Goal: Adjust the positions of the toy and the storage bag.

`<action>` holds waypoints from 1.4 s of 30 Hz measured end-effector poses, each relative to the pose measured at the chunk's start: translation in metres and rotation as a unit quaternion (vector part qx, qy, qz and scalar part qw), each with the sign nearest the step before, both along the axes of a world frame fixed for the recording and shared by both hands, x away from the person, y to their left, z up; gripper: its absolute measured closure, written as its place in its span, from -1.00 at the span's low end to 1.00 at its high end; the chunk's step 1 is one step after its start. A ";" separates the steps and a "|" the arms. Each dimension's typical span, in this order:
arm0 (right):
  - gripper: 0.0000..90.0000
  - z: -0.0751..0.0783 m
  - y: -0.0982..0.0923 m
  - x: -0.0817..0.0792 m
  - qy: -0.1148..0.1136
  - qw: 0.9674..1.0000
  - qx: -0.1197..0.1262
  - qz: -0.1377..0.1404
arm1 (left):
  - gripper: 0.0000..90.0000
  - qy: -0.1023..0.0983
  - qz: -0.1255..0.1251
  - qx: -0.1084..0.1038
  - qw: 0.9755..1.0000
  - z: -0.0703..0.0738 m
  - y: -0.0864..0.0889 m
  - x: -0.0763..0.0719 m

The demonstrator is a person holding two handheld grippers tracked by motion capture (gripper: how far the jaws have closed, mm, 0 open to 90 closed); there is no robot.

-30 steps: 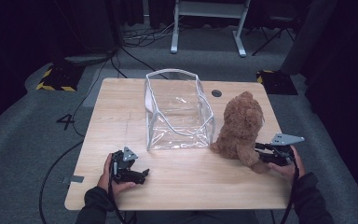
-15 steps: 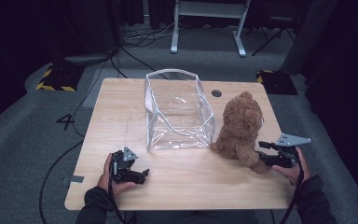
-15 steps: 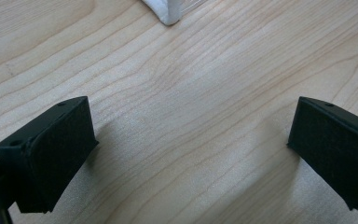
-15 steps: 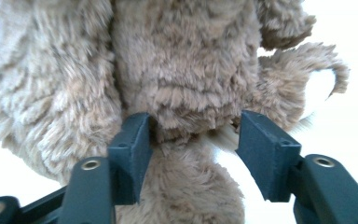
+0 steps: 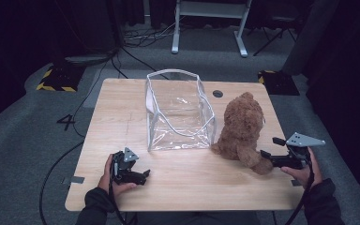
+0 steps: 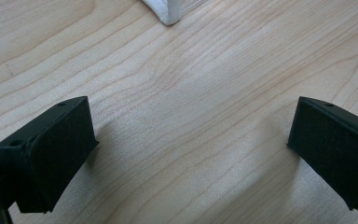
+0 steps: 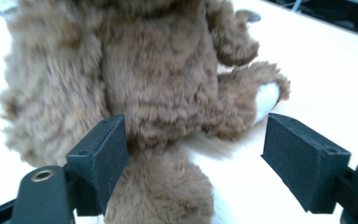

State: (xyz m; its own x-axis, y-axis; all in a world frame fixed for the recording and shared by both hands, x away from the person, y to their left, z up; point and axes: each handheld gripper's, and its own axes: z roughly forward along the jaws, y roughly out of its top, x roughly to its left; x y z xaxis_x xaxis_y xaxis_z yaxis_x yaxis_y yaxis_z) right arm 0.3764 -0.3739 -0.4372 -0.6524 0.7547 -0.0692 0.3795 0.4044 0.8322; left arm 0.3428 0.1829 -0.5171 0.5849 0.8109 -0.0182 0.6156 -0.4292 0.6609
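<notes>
You have broad bare wood along the near edge of the table point(image 5: 183, 187), between your two hands, and a further clear strip down the left side; the far right corner carries a small dark round cable hole point(image 5: 218, 93). The right side is tight: the brown teddy bear point(image 5: 241, 129) sits near the right edge, and your right gripper point(image 5: 268, 147) hangs just off that edge beside the bear's near foot. The bear sits upright, leaning slightly left against the right wall of the clear plastic bag point(image 5: 178, 112), which stands open-topped with white trim at the table's middle, towards the far side. Its fur is curly and mid-brown, with a pale pad under one foot that you see in the right gripper view point(image 7: 266, 99). Your right gripper has just been opening its jaws; they now stand wide apart on either side of the bear's lower leg, and I cannot make out either pad pressing on the fur. Your left gripper point(image 5: 138, 176) rests low over the near left of the table, jaws spread wide over bare wood, gripping nothing, with a white corner of the bag just beyond. On the grey floor to the left a painted 4 point(image 5: 66, 122) can be read.
</notes>
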 end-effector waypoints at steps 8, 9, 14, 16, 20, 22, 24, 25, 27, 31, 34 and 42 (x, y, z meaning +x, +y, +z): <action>-0.56 0.020 0.013 -0.010 -0.021 0.999 0.030 -0.010 | -0.99 -0.001 -0.001 0.001 1.000 0.000 0.000 0.000; -0.56 0.022 0.014 -0.011 -0.025 0.999 0.030 -0.010 | -0.99 0.000 0.000 0.001 1.000 0.000 0.000 0.000; -0.56 0.027 0.026 -0.015 -0.026 0.999 0.030 -0.008 | -0.99 0.000 -0.001 0.001 1.000 0.000 0.000 0.000; -0.56 0.029 0.033 -0.017 -0.028 0.999 0.030 -0.004 | -0.99 0.000 -0.001 0.001 1.000 0.000 0.000 0.000; -0.57 0.031 0.045 -0.018 -0.028 0.999 0.031 -0.006 | -0.99 -0.001 -0.001 0.001 1.000 0.000 0.000 0.000; -0.57 0.031 0.047 -0.019 -0.028 0.999 0.031 -0.004 | -0.99 0.000 -0.001 0.000 1.000 0.000 0.000 0.000; -0.57 0.031 0.054 -0.018 -0.027 0.999 0.033 0.000 | -0.99 0.000 -0.001 0.000 1.000 0.000 0.000 0.000; -0.57 0.031 0.056 -0.018 -0.026 0.999 0.033 0.001 | -0.99 0.000 -0.001 0.000 1.000 0.000 0.000 0.000; -0.58 0.031 0.060 -0.018 -0.026 0.999 0.033 0.002 | -0.99 -0.001 -0.001 0.001 1.000 0.000 0.000 0.000; -0.59 0.031 0.067 -0.018 -0.025 0.999 0.033 0.004 | -0.99 0.000 -0.001 0.000 1.000 0.000 0.000 0.000; -0.59 0.030 0.073 -0.017 -0.022 0.999 0.030 -0.008 | -0.99 0.000 -0.001 0.000 1.000 0.000 0.000 0.000; -0.59 0.025 0.088 -0.010 -0.003 0.998 0.036 -0.044 | -0.99 0.000 0.000 0.000 1.000 0.000 0.000 0.000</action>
State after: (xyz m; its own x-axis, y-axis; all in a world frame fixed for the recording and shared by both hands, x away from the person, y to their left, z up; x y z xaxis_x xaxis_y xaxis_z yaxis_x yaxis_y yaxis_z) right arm 0.3667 -0.2860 -0.4117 -0.5832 0.8121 -0.0172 0.4055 0.3094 0.8601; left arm 0.3428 0.1829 -0.5172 0.5849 0.8109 -0.0185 0.6155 -0.4289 0.6612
